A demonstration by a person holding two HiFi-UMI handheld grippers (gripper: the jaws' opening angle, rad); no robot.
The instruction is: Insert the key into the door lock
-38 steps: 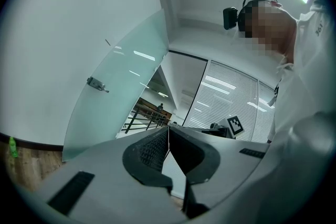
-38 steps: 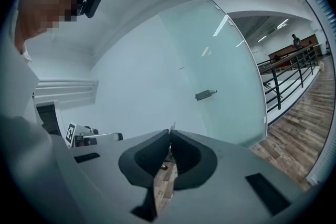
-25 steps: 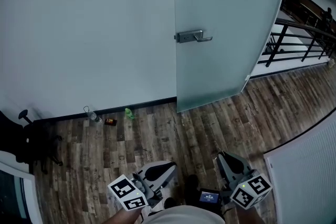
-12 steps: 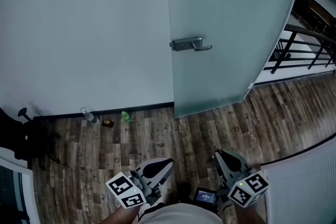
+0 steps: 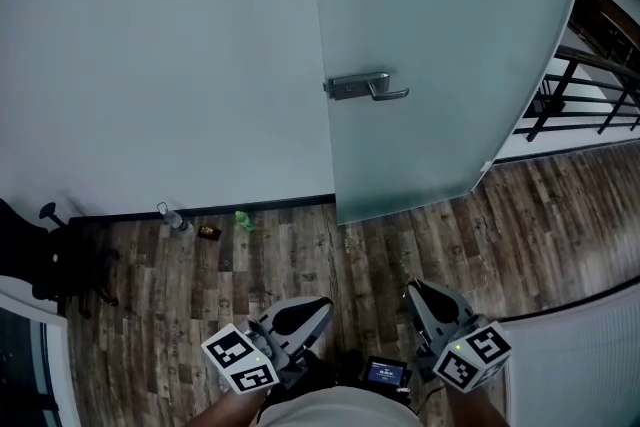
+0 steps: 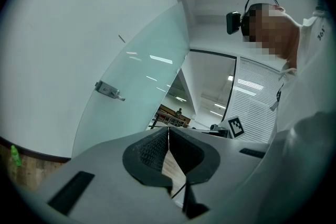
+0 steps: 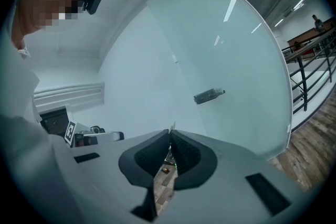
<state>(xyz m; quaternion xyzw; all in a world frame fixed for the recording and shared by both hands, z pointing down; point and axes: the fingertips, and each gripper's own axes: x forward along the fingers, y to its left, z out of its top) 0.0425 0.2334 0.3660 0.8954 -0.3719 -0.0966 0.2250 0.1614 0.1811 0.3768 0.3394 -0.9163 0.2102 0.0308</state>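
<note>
Nearest, low over the wood-plank floor (image 5: pixel 300 260): left gripper (image 5: pixel 320 306) pinched fully together on nothing; right gripper (image 5: pixel 411 289) clamped on the key (image 7: pixel 171 126) (only a thin silver tip poking past the pads). Further off, at the wall's foot, a green bottle (image 5: pixel 244 220). Well ahead, apart from both grippers: frosted glass door (image 5: pixel 440 25) with lever handle (image 5: pixel 368 87); keyhole not made out.

A door (image 5: pixel 440 55) stands right of the wall (image 5: pixel 150 55), its handle (image 5: pixel 365 87) near its left edge and a railing (image 5: pixel 590 95) beyond on the right. A bottle (image 5: pixel 175 218) sits at the wall's foot, with a chair (image 5: pixel 50 265) far left. Nearest the camera, the left gripper (image 5: pixel 318 307) and the right gripper (image 5: pixel 412 289) are side by side, a key (image 7: pixel 171 126) between the right one's jaws
</note>
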